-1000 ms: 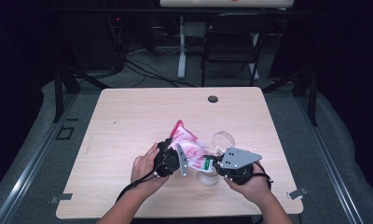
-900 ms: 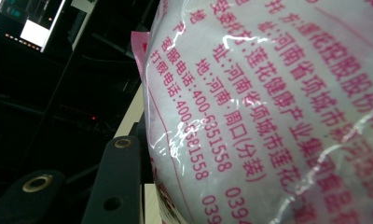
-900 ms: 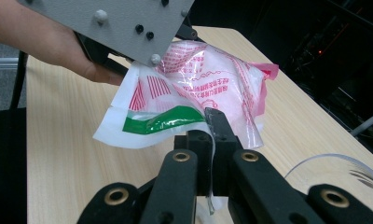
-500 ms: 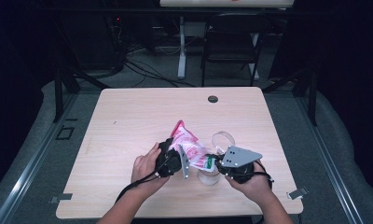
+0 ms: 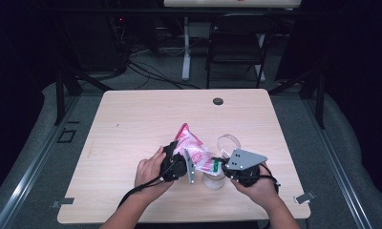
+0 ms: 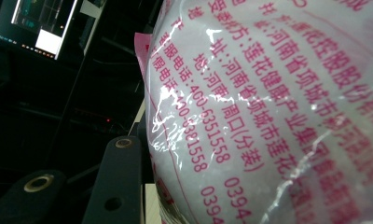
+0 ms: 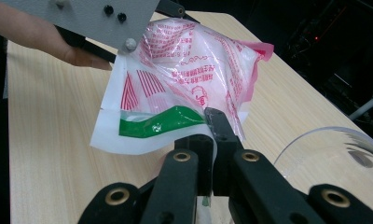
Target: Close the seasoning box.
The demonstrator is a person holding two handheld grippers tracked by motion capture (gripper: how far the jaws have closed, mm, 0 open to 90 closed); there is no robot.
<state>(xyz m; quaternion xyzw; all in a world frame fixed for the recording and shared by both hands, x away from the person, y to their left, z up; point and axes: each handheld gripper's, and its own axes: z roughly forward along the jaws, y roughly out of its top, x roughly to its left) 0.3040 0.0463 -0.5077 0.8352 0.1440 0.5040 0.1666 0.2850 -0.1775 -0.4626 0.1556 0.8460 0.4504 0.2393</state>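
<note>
Two grippers met over one plastic bag (image 5: pixel 195 151) near the table's (image 5: pixel 132 124) front edge, roughly 5 o'clock from the tabletop's centre in the high view. Left gripper (image 5: pixel 178 164) sat at the bag's 8 o'clock side, left hand (image 5: pixel 150 171) wrapped round its body; its jaws stood partly apart with the bulging bag between them, bag skin pressed right up against the camera in the left gripper view (image 6: pixel 268 112) (pink printed text, clear film, white contents inside). One black jaw lay just beside the bag there; whether the pads actually squeezed it, cannot tell. Right gripper (image 7: pixel 211 126) came in from the bag's 4 o'clock side, right hand (image 5: pixel 256 183) behind it, jaws pinched fully together on the bag's white and green bottom edge (image 7: pixel 147 126). Bag hung lifted and tilted between both tools, pink sealed top (image 5: pixel 183 130) pointing toward 11 o'clock. Clear plastic cup (image 5: pixel 214 179) stood on the table directly under the bag, between the two grippers; a second clear piece, ring-shaped (image 5: pixel 228 142), lay just beyond at 1 o'clock. Grommet hole (image 5: pixel 218 101) sat at the far edge, 12 o'clock
</note>
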